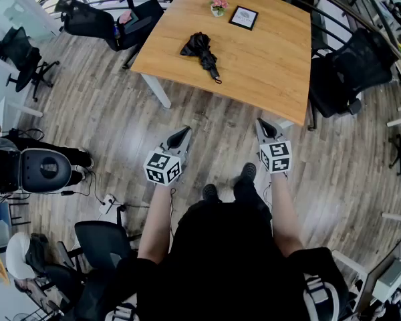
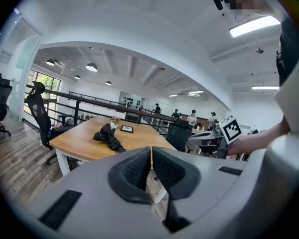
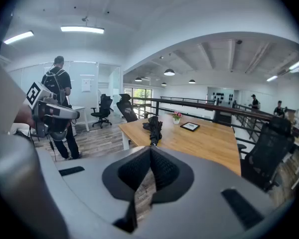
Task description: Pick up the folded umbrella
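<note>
A black folded umbrella [image 1: 202,52] lies on the wooden table [image 1: 267,72], its handle end toward the near edge. It also shows in the left gripper view as the umbrella [image 2: 108,137] and in the right gripper view as the umbrella [image 3: 153,127]. My left gripper [image 1: 184,134] and right gripper [image 1: 262,124] hover over the floor, short of the table's near edge. Both are shut with nothing between the jaws, seen at the left gripper [image 2: 151,150] and the right gripper [image 3: 150,149].
A small flower pot [image 1: 218,7] and a black framed picture [image 1: 244,17] sit at the table's far side. Black office chairs [image 1: 351,72] stand right and far left [image 1: 97,20] of the table. A railing [image 1: 334,9] runs behind it. Another person [image 3: 58,108] stands left.
</note>
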{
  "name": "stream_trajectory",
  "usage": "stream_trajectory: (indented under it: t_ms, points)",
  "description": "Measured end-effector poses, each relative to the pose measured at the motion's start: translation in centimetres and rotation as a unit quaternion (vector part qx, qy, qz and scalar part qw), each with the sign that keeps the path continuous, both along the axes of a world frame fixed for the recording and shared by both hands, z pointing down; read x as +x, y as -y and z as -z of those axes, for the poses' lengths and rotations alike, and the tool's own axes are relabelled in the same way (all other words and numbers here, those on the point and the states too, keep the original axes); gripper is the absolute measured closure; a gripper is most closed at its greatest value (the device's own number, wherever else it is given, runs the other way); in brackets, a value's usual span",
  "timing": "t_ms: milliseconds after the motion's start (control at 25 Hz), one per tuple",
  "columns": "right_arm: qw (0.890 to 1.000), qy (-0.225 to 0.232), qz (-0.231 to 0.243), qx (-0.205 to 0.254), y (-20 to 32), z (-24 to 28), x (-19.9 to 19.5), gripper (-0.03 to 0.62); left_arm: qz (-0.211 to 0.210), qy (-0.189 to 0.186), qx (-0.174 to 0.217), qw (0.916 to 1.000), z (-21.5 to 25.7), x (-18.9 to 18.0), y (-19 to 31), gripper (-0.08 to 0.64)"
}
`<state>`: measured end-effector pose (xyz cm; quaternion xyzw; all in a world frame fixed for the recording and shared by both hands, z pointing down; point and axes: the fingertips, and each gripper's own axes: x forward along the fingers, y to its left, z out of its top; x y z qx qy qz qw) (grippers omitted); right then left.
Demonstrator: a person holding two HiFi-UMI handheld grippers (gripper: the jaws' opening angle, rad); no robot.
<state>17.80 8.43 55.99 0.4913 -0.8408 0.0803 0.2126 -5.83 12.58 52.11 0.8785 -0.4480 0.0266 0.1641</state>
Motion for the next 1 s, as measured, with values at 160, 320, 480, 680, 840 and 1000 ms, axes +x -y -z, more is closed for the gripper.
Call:
stream_trajectory:
  t_ms: [160, 320, 480, 680, 840, 1000]
  points:
    - [1.0, -0.008, 0.001, 0.0, -0.5, 0.0, -0.3, 0.583, 0.002, -0.004, 0.008, 1.0, 0.7, -0.4, -0.2, 0.531]
    - [1.0, -0.008, 0.006, 0.003, -0.9, 0.2, -0.3, 0.583, 0.006, 0.016, 0.022, 0.9996, 1.2, -0.8, -0.5, 0.531]
    - [1.0, -0.007, 0.015, 0.008, -1.4, 0.7, -1.1, 0.583, 0.012, 0.016, 0.03, 0.9994, 2.0, -1.4, -0.7, 0.531]
    - [1.0, -0.008, 0.021, 0.014, -1.8, 1.1, -2.3, 0.584, 0.028, 0.023, 0.033, 0.9988, 2.6, -2.8, -1.0, 0.531]
    - [0.999, -0.008, 0.026, 0.021, -2.3, 1.2, -2.8, 0.584, 0.039, 0.024, 0.038, 0.9982, 2.8, -3.6, -1.2, 0.531]
    - [0.999, -0.01, 0.025, 0.021, -2.5, 1.3, -2.9, 0.584, 0.047, 0.02, 0.035, 0.9981, 2.8, -3.9, -1.4, 0.531]
